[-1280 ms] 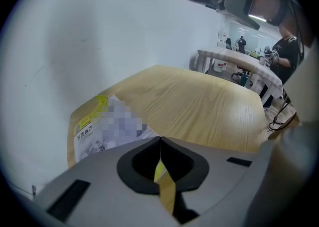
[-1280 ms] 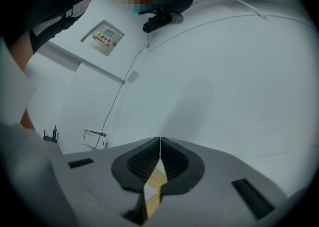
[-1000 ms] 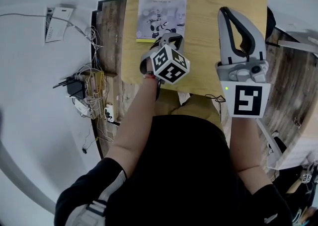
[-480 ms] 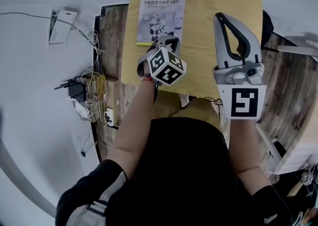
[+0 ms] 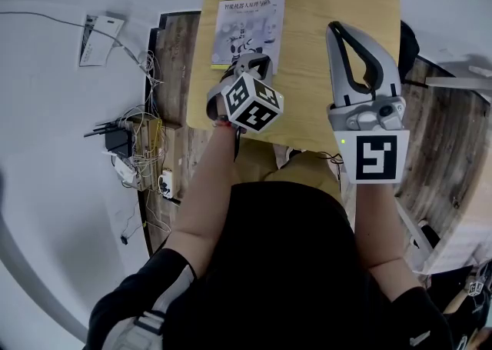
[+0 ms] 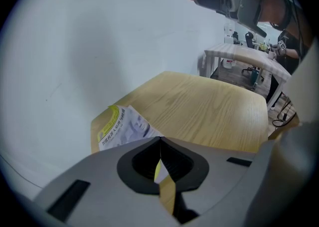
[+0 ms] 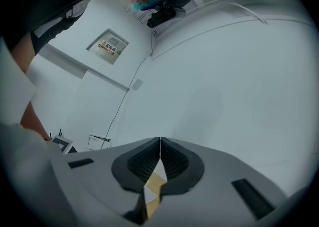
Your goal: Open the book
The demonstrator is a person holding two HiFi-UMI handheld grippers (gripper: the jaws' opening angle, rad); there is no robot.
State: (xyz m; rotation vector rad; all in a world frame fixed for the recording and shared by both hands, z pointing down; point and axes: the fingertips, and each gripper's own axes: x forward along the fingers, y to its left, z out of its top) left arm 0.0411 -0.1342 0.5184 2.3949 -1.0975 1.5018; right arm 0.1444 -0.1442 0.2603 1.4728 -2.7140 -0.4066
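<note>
Left claw (image 5: 252, 61) and right claw (image 5: 337, 28), both pressed together and empty, seem mid-approach to the closed white-and-yellow paperback book (image 5: 247, 21); next, hook its cover edge

This looks like a lab-style workroom. Tangled grey cables (image 5: 144, 162) and a small black router (image 5: 117, 138) lie at the head view's left. A long white workbench (image 6: 241, 57) stands upper right in the left gripper view.

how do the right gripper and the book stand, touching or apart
Apart. The head view shows a strip of bare table between the right gripper and the closed book.
</note>
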